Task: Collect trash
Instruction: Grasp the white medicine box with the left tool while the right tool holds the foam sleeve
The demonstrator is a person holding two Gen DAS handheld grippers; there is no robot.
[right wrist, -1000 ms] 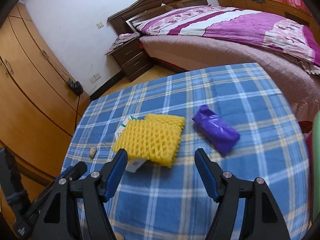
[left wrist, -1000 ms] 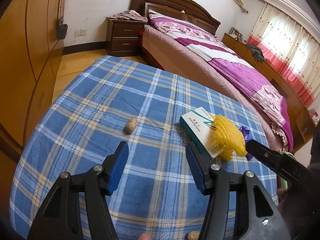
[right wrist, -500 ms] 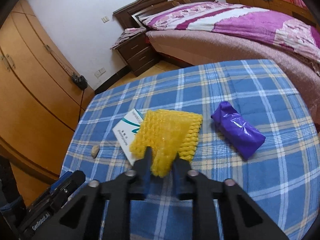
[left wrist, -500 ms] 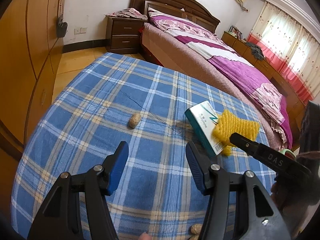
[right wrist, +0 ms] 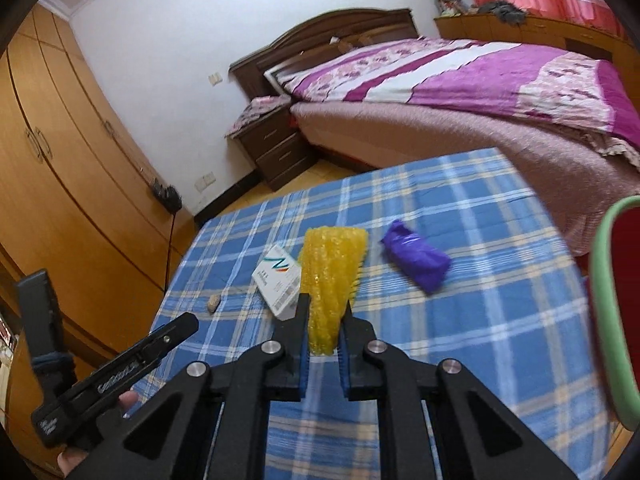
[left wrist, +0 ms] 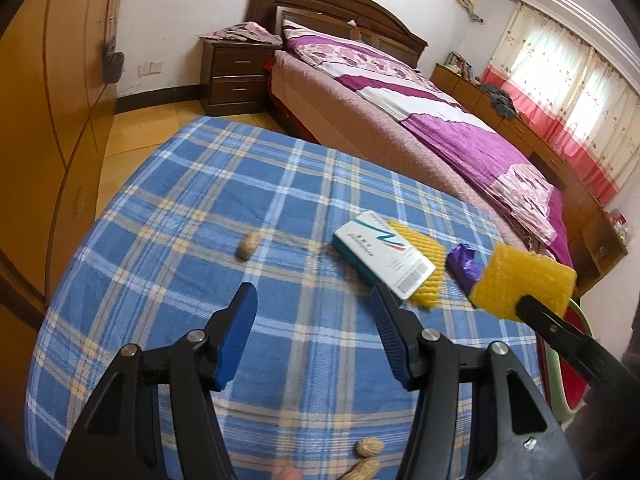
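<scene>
The right gripper (right wrist: 323, 320) is clamped tight on one piece of yellow foam fruit netting (right wrist: 331, 264), squeezing its near end between the blue pads and holding it clear of the blue plaid tablecloth (right wrist: 480, 320). In the left wrist view a second piece of yellow foam netting (left wrist: 428, 276) lies on the cloth, partly under the right-hand side of one white and teal cardboard box (left wrist: 382, 258).

That box is the landmark. Just to its right, beyond the lying netting, sits one crumpled purple plastic wrapper (left wrist: 464, 266). Well to its left lies one whole peanut in its shell (left wrist: 248, 245). Two more peanut shells (left wrist: 369, 448) rest well nearer the camera than the box, at the cloth's near edge.

The left gripper (left wrist: 314, 340) hangs above bare cloth, nearer the camera and left of the box, its blue-padded jaws standing partly apart with nothing between them.
</scene>
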